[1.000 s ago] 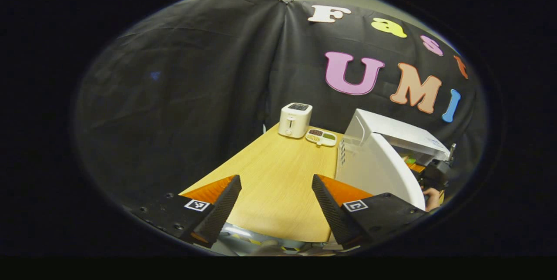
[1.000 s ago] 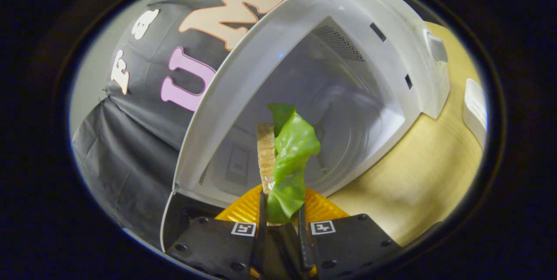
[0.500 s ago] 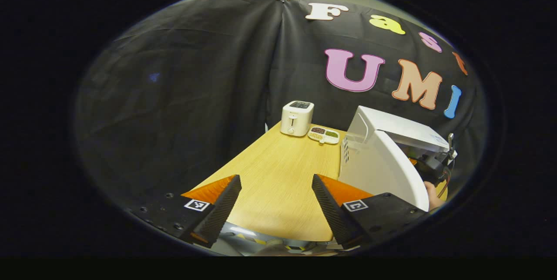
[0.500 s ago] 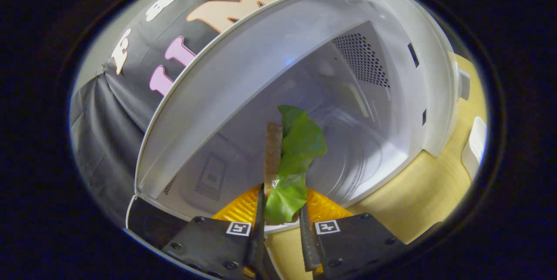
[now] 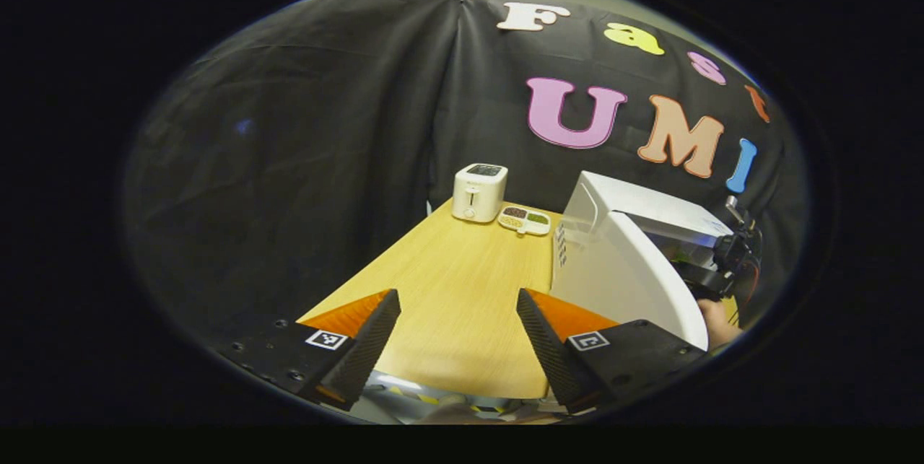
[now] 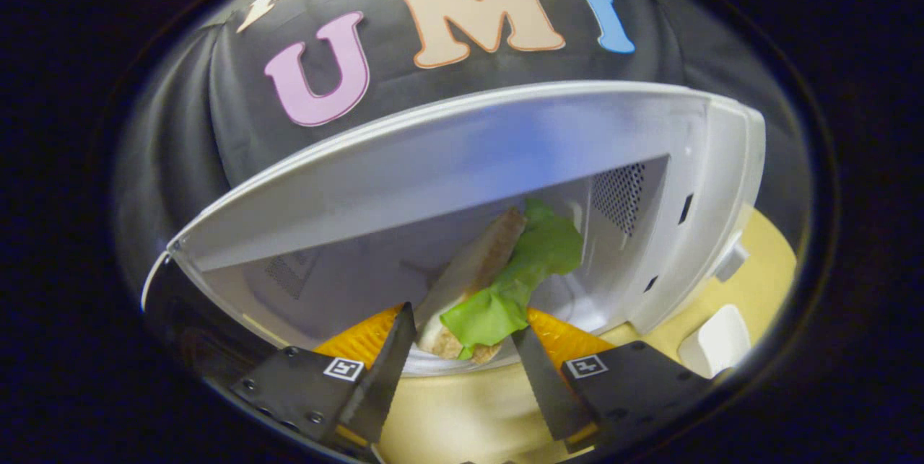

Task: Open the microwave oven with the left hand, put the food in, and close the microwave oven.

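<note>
In the right gripper view the right gripper (image 6: 462, 370) is seen w/ fingers spread apart, nothing pinched between them. The food (image 6: 505, 280), a slice of bread w/ a green lettuce leaf on it, is seen just past the fingertips, lying inside the microwave oven (image 6: 447, 161). Its near end is seen at the front edge of the cavity floor, the far end tilted up toward the back. Whether the fingers touch the food cannot be told. The oven cavity is open; vent holes are seen on its right inner wall and left inner wall. A small white object (image 6: 711, 341) is seen on the desk (image 6: 462, 413) to the right of the oven; what it is can't be told.

In the left gripper view the left gripper (image 5: 458, 348) is held over the near edge of the desk (image 5: 455, 283), fingers spread wide, nothing between them. The microwave oven (image 5: 635, 233) is seen at right w/ its door (image 5: 624, 280) swung open toward the camera. Beyond the door edge the right gripper (image 5: 725, 262) and a hand (image 5: 717, 321) are partly seen at the oven mouth. At the desk's far end a white toaster (image 5: 478, 192) stands, w/ a small divided tray (image 5: 526, 219) just beside it on the right.
</note>
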`<state>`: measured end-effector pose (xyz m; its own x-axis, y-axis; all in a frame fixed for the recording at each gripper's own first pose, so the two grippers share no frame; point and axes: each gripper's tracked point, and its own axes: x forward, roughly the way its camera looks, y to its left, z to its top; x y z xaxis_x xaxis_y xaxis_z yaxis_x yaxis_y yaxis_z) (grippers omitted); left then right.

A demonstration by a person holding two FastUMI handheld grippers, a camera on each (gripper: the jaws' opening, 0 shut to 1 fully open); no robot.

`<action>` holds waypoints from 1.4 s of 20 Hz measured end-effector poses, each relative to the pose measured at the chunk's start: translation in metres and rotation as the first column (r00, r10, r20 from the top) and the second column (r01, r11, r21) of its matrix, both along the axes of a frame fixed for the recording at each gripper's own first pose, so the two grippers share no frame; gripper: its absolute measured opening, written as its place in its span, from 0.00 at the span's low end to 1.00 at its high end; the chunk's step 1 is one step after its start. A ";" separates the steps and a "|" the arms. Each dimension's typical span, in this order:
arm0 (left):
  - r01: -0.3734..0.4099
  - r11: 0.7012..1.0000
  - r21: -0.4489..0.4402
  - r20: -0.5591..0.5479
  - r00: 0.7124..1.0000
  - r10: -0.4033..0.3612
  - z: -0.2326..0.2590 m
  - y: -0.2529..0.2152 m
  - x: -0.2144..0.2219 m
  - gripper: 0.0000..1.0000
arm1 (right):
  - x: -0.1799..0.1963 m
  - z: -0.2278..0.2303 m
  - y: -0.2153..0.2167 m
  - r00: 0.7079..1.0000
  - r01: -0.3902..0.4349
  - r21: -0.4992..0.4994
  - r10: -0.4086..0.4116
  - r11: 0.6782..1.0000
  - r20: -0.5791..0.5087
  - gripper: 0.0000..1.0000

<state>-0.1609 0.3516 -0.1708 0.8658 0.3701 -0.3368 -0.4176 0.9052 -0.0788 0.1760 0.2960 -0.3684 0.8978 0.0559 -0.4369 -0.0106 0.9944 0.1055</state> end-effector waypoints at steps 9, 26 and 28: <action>0.016 1.000 -0.026 -0.001 1.000 -0.016 -0.005 0.000 0.000 0.95 | 0.005 -0.014 -0.032 0.999 0.024 -0.282 -0.032 0.959 -0.025 0.89; 0.019 0.999 -0.030 -0.014 1.000 -0.019 -0.010 0.000 -0.001 0.95 | -0.023 -0.009 -0.062 0.999 0.054 -0.380 -0.053 0.924 0.012 0.99; 0.026 0.999 -0.030 -0.012 1.000 -0.026 -0.010 -0.002 0.001 0.95 | -0.027 -0.004 -0.067 0.998 0.060 -0.380 -0.056 0.923 0.020 0.99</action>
<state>-0.1604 0.3495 -0.1804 0.8706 0.3375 -0.3580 -0.3953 0.9130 -0.1005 0.1492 0.2293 -0.3723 0.8982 -0.1652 -0.4074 0.0492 0.9586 -0.2803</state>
